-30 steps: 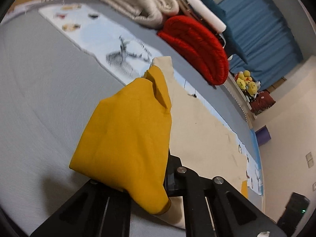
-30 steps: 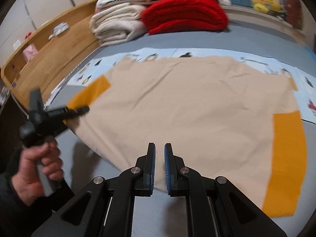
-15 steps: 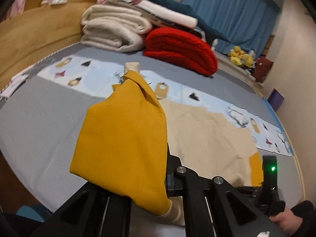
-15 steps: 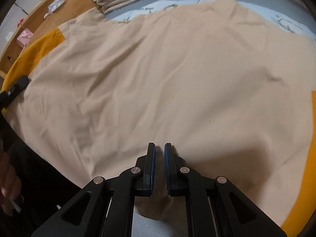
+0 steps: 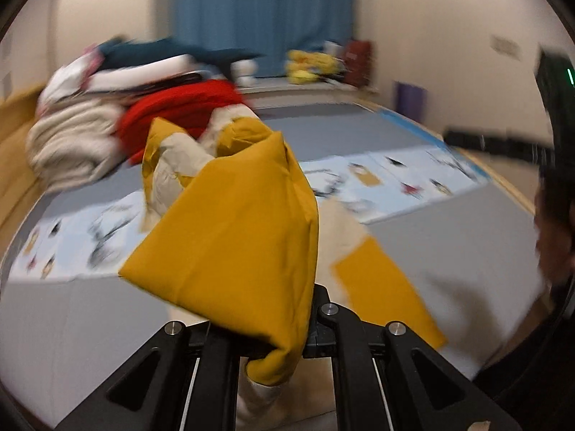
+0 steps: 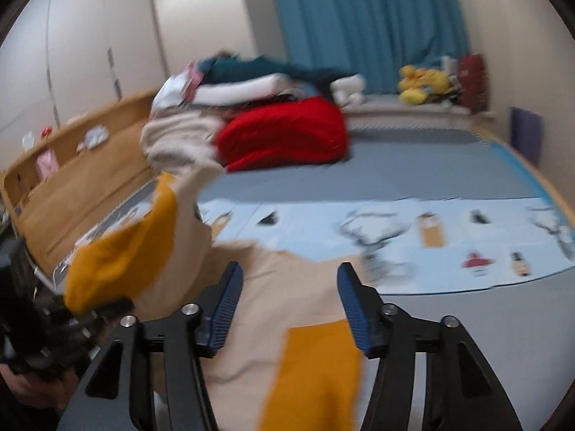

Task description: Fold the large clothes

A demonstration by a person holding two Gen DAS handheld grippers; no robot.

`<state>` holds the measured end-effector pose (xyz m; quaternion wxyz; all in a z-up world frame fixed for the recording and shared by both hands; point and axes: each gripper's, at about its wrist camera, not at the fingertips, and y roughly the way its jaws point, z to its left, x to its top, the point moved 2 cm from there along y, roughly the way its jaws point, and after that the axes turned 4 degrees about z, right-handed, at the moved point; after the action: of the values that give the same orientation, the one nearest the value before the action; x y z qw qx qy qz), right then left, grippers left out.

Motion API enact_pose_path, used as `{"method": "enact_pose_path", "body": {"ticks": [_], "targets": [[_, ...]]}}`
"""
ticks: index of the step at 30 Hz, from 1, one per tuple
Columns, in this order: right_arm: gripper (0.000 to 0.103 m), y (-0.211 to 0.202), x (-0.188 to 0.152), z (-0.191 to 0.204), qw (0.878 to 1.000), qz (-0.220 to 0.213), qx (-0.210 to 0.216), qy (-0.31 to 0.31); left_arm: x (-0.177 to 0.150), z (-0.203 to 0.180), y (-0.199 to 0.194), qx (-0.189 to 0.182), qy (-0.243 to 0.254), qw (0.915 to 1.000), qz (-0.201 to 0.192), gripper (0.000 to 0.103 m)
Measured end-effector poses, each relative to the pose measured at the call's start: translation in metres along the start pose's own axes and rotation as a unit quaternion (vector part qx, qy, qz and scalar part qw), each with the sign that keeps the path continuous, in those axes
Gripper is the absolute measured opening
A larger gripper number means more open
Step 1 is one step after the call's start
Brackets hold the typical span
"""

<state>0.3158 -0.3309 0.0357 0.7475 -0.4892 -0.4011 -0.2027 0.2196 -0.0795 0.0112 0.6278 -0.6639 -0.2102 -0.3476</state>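
Gripping the yellow sleeve (image 5: 230, 251), the left tongs (image 5: 276, 337) are clamped tight on the fabric, which bunches over their tips and rises clear of the bed (image 5: 359, 133); this looks like a lift meant to carry that side of the garment (image 6: 273, 287) across the rest for a fold. The right tongs (image 6: 287, 309) have just been opening and stand well apart with nothing pinched; cream cloth and the second yellow cuff (image 6: 316, 373) lie flat beneath them on the bed, so that end seems let go to settle in place. Most of the garment rests near the bed's front edge, short of the printed sheet (image 6: 431, 237) and well apart from the red blanket (image 6: 284, 133) and the stacked bedding behind it. Blur smears both views. The left fingertips are buried under fabric, the garment's lower hem is cut off by the frame, and a person's hand (image 6: 32, 388) at the left edge is barely readable
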Motion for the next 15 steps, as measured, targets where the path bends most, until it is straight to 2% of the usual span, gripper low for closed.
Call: {"method": "enact_pose_path", "body": {"ticks": [2, 5, 7, 9, 10, 11, 15], "targets": [[0.058, -0.019, 0.002, -0.027, 1.0, 0.002, -0.024, -0.003, 0.001, -0.039, 0.023, -0.027, 0.03, 0.9989, 0.025, 0.007], [0.058, -0.025, -0.005, -0.062, 0.998, 0.014, -0.055, 0.019, -0.014, -0.089, 0.059, -0.052, 0.074, 0.9932, 0.074, 0.007], [0.058, -0.019, -0.024, -0.088, 0.995, 0.026, -0.058, 0.071, -0.036, -0.12, 0.09, -0.054, 0.121, 0.983, 0.127, 0.009], [0.058, -0.006, -0.035, -0.104, 0.988, 0.073, -0.046, 0.125, -0.054, -0.13, 0.104, -0.049, 0.159, 0.9734, 0.157, 0.016], [0.058, -0.004, -0.036, -0.108, 0.987, 0.072, -0.031, 0.14, -0.06, -0.129, 0.104, -0.052, 0.167, 0.9702, 0.167, 0.025], [0.058, 0.0, -0.037, -0.11, 0.985, 0.074, -0.013, 0.156, -0.062, -0.129, 0.099, -0.063, 0.167, 0.9689, 0.171, 0.031], [0.058, 0.025, -0.043, -0.09, 0.986, 0.115, -0.002, 0.119, -0.059, -0.105, 0.052, -0.126, 0.16, 0.9681, 0.146, 0.04]]}}
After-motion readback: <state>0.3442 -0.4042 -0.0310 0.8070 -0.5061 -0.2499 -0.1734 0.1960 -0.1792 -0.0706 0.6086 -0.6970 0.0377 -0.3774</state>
